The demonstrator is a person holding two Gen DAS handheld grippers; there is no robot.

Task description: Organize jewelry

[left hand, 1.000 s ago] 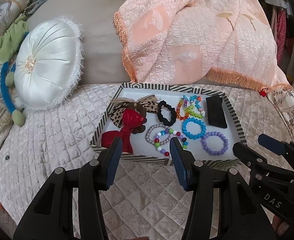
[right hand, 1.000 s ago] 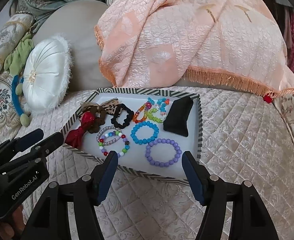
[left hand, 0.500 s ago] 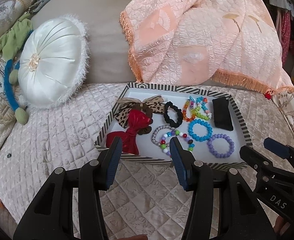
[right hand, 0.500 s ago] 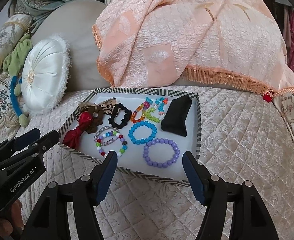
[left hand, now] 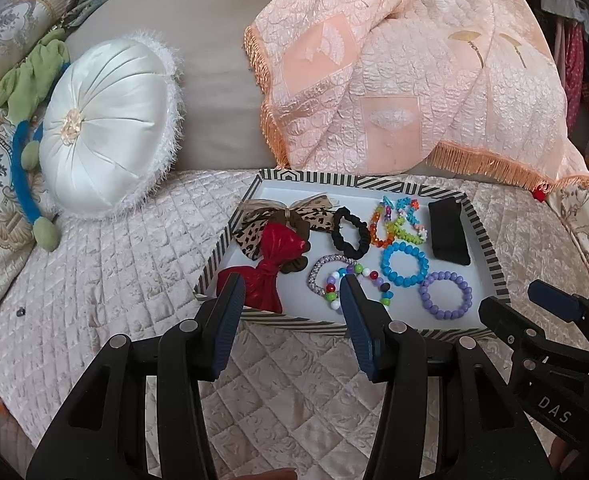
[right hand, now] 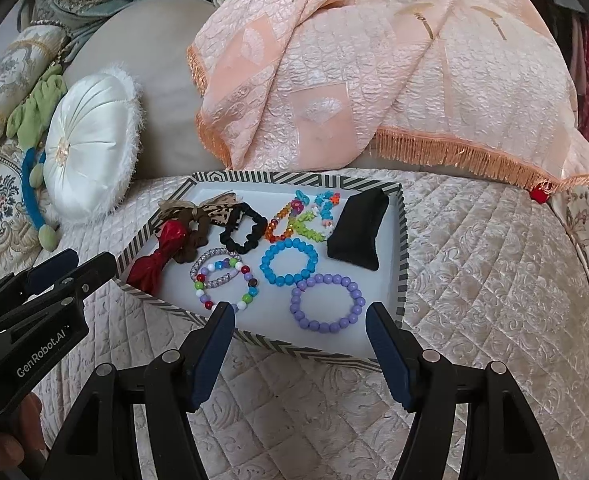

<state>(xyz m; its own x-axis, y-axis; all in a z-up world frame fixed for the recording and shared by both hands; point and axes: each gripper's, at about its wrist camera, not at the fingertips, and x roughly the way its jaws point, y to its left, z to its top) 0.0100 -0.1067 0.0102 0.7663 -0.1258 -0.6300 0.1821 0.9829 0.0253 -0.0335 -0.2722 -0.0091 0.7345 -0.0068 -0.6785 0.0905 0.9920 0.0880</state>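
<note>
All the jewelry lies inside a striped tray [right hand: 400, 240] on the quilted bed, just ahead of both tongs. The purple bracelet [right hand: 327, 303] sits between and just beyond the right tongs' tips [right hand: 300, 322], the blue bracelet [right hand: 289, 261] farther ahead of it, and the black pouch [right hand: 356, 234] ahead to the right. The mixed-bead bracelet [left hand: 354, 286] lies right at the left tongs' tips [left hand: 290, 294], with the red bow [left hand: 272, 266] ahead to the left and the black hair tie [left hand: 350, 232] farther ahead.

This layout would suit either a tray still to be sorted or one already arranged, so I cannot judge the stage. If a piece is to be lifted, it is best to come down over one side of a bracelet's ring and pinch the bead string itself, clear of the tray's near wall and of neighbouring pieces, since several touch or overlap.

Both tongs are spread wide, hold nothing and touch nothing.
</note>
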